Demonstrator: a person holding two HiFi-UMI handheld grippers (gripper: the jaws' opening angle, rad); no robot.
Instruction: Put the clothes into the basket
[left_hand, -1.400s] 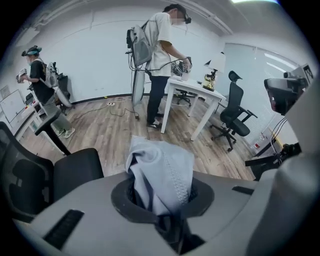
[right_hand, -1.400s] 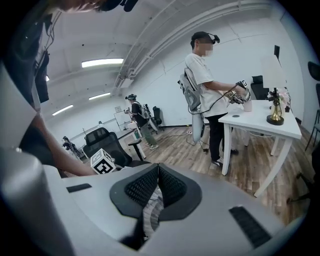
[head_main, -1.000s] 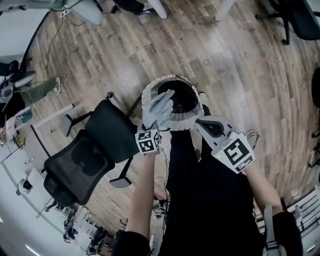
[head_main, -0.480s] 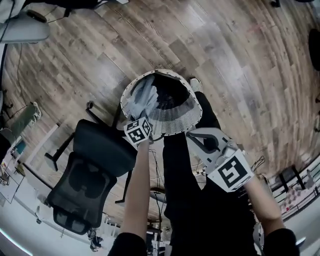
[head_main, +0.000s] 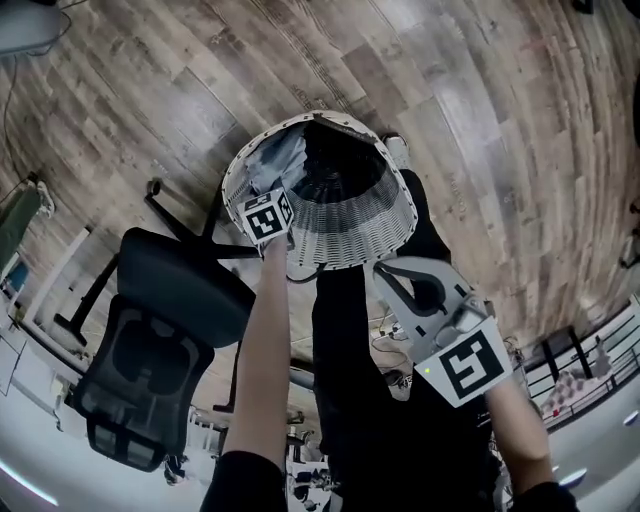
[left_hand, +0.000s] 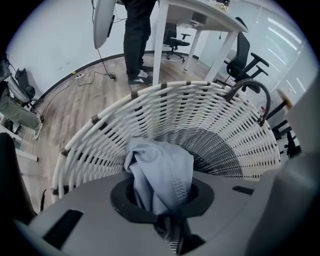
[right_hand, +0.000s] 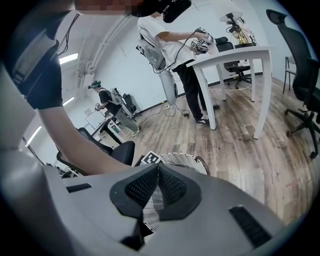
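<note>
My left fingers (left_hand: 134, 186) are clenched on a pale blue-grey garment (left_hand: 162, 172). It is soft, thin cloth, bunched into folds, with a line of stitching running down one fold. It rises out of the grip and hangs inside the basket (left_hand: 200, 117), against the near wall.

The basket is round and woven from white cord over upright ribs. The weave is open enough for the floor to show through, the rim is bound with darker wraps, and a dark curved handle (left_hand: 250, 87) arches over one side. From the head view the basket (head_main: 385, 225) stands on the floor just in front of my feet. Its inside is dark, with the garment (head_main: 280, 165) lying against its left wall. My left gripper (head_main: 265, 215) is at that same rim, and the cube on it shows a black-and-white square pattern.

My right gripper (head_main: 392, 275) is held back from the basket, near my body. Its grey shell is smooth, and its cube (head_main: 470, 365) has a bold black-and-white block pattern. Its fingers (right_hand: 175, 187) are closed tip to tip with nothing between them, and their black pads have a dotted, mesh-like grip.

The floor (head_main: 480, 120) is wood-grain planking in grey-brown. A black mesh-backed office chair (head_main: 160, 330) stands just beside the basket on my left.
</note>
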